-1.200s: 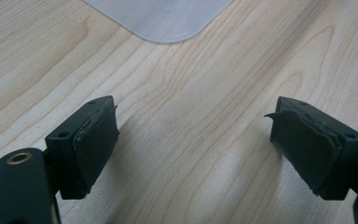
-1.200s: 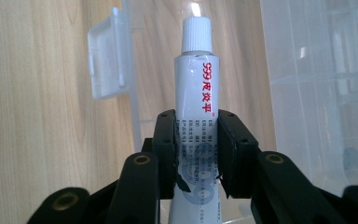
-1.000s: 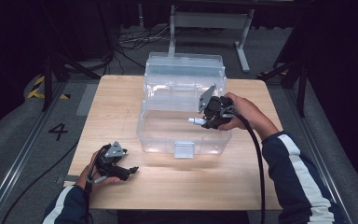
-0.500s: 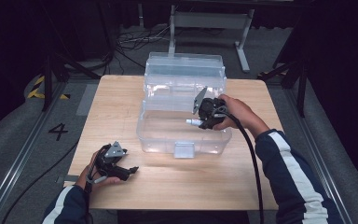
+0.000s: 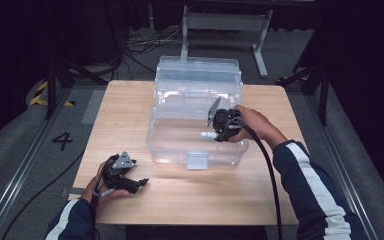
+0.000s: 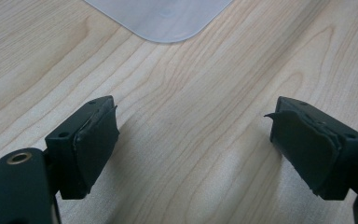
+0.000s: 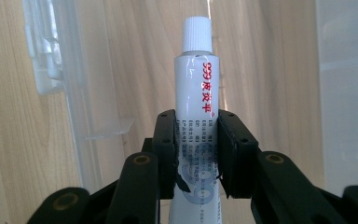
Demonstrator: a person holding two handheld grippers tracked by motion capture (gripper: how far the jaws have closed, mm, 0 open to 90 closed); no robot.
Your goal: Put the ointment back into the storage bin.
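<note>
Dark curtains and cables stand behind a wooden table (image 5: 130, 110), and on it sits a clear plastic box (image 5: 197, 145) with its lid (image 5: 197, 75) thrown back toward the far side; the box looks empty inside, as far as I can see through its walls.

The right gripper (image 5: 219, 133) is clamped on a small white tube (image 7: 196, 84) with a ribbed white cap and red print; in the right gripper view both pads press on the lower half of the tube, and the cap points away from the hand. From above, the tube (image 5: 209, 134) hangs over the open box, at its right part, with the cap turned to the left; whether it already touches the bottom I cannot tell. The left gripper (image 5: 136, 182) rests near the front left edge of the table, well apart from the box; its jaws stand wide apart with nothing between them, and only bare wood and a corner of the box lie before it.

To my judgement the pick-up is done and the carrying is almost done; what is left is to lay the tube down in the box, let it go, and perhaps shut the lid.

Against the picture of a second ago, the right hand has come a little lower and nearer to the front wall of the box; the left hand has not moved.
</note>
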